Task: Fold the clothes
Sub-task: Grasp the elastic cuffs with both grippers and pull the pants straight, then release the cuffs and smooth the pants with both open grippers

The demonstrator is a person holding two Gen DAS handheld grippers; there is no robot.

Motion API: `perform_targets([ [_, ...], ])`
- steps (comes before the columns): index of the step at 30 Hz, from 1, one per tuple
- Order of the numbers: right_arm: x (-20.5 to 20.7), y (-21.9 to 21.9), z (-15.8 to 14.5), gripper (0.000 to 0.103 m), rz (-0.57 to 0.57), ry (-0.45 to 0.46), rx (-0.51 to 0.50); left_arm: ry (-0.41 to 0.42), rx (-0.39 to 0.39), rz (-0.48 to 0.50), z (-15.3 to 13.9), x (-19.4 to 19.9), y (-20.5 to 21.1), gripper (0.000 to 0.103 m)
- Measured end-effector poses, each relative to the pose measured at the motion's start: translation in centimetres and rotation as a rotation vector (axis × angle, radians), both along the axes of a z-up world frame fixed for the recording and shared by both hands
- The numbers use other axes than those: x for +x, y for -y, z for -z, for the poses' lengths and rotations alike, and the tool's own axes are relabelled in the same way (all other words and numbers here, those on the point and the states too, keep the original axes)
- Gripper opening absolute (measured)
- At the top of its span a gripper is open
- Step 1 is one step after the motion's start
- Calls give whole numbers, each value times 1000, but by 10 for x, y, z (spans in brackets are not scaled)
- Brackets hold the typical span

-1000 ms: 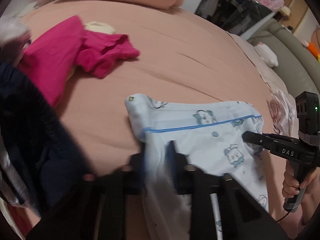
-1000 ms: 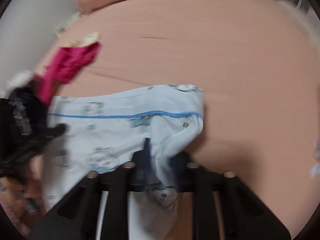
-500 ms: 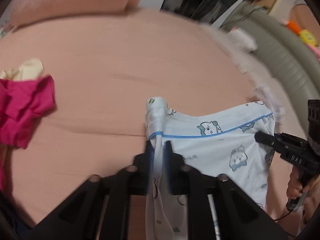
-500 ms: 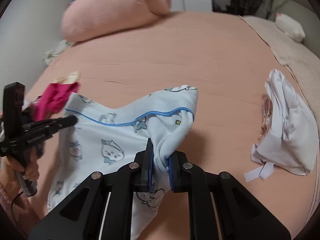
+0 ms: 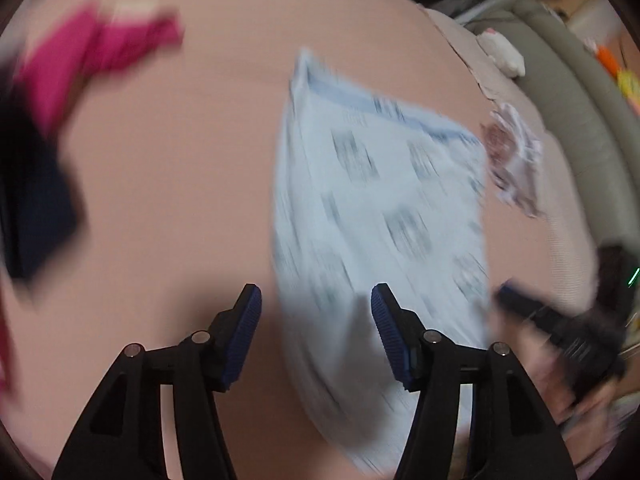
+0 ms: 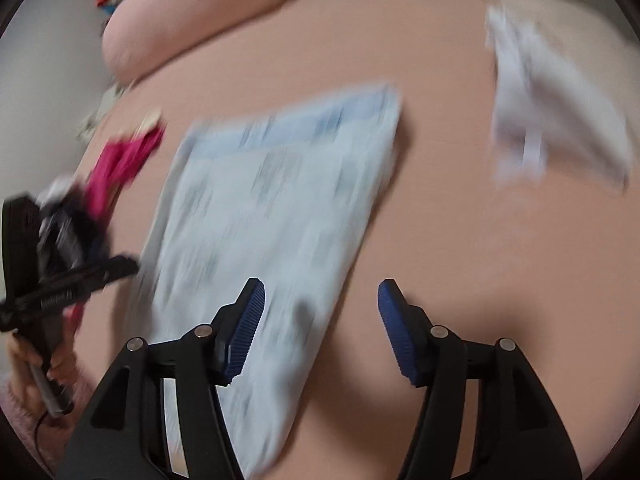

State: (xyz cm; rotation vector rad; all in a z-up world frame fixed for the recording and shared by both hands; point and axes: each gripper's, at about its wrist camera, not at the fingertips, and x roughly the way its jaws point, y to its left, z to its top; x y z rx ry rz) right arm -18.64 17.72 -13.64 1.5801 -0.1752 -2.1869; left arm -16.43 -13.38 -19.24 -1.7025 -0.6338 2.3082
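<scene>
A pale blue printed garment (image 5: 380, 208) with a blue stripe lies flat on the pink bed (image 5: 180, 200), blurred by motion. My left gripper (image 5: 316, 304) hovers over its near left edge, jaws opening, pads apart and pressing on nothing. In the right wrist view the same garment (image 6: 272, 208) spreads below my right gripper (image 6: 320, 300), whose jaws are also opening and hold nothing; the cloth's right edge runs under the gap. Each view shows the other gripper held in a hand: the right gripper (image 5: 568, 328) and the left gripper (image 6: 72, 280).
A magenta garment (image 5: 92, 56) and a dark navy one (image 5: 36, 200) lie at the left. A white garment (image 6: 552, 120) rests on the bed's right side. A pink pillow (image 6: 192, 20) sits at the back; a grey sofa (image 5: 580, 100) stands beyond the bed.
Both grippers let go of the pale blue garment and their jaws spread wide. The garment dropped from bunched and lifted to lying flat, and both hands drew back from it.
</scene>
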Motion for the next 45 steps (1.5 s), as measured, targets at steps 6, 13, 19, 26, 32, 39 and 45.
perform_targets([
  [6, 66, -20, 22, 62, 75, 93, -93, 4, 130, -124, 20, 73, -4, 61],
  [13, 76, 1, 25, 68, 40, 118, -165, -20, 263, -122, 31, 83, -12, 61],
  [19, 84, 21, 25, 22, -8, 70, -156, -64, 144, -124, 12, 93, -21, 24],
  [26, 118, 1, 1, 15, -38, 43, -154, -32, 100, -57, 7, 124, -29, 22],
  [32, 138, -13, 26, 30, -37, 110, -71, 5, 83, -12, 13, 136, -22, 36],
  [39, 125, -15, -16, 44, -6, -113, 10, -198, -126, 43, -22, 106, -13, 37],
  [45, 100, 30, 4, 43, -136, -216, 193, -179, -236, 75, 1, 81, -30, 37],
])
